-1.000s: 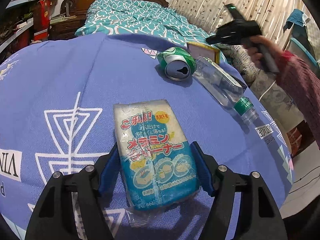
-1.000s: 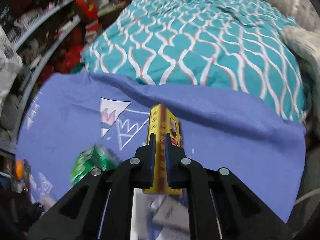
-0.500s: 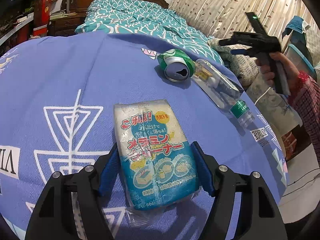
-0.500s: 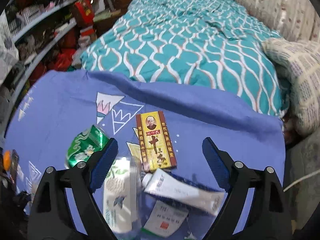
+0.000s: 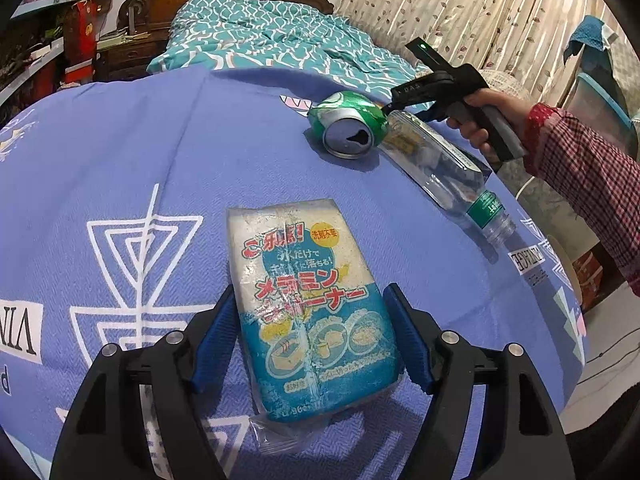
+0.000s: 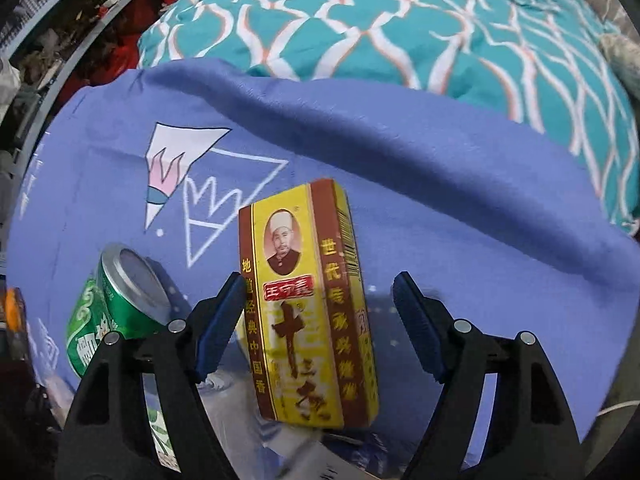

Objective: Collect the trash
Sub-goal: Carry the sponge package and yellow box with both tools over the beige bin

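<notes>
A blue-and-white sponge package [image 5: 304,304] lies flat on the blue cloth [image 5: 160,160]. My left gripper [image 5: 310,340] straddles its near end, its blue pads close beside the package's sides and its jaws opening. In the right wrist view, a yellow and brown box [image 6: 308,308] lies between the wide-apart pads of my right gripper [image 6: 320,328]. Those jaws are closing, with a gap on each side. A crushed green can [image 5: 352,128] lies beside a clear plastic bottle [image 5: 444,168]. The can [image 6: 116,312] sits left of the box.
A hand [image 5: 480,116] in a checked sleeve holds the right gripper just behind the can. A bed with a teal patterned cover [image 5: 260,40] lies beyond the cloth. Curtains hang at the right. Cluttered shelves line the left. The cloth's edge drops off at the right.
The right gripper let go of the yellow box, opened wide, then came down so the box now lies between its jaws. The left gripper and sponge package have stayed put.
</notes>
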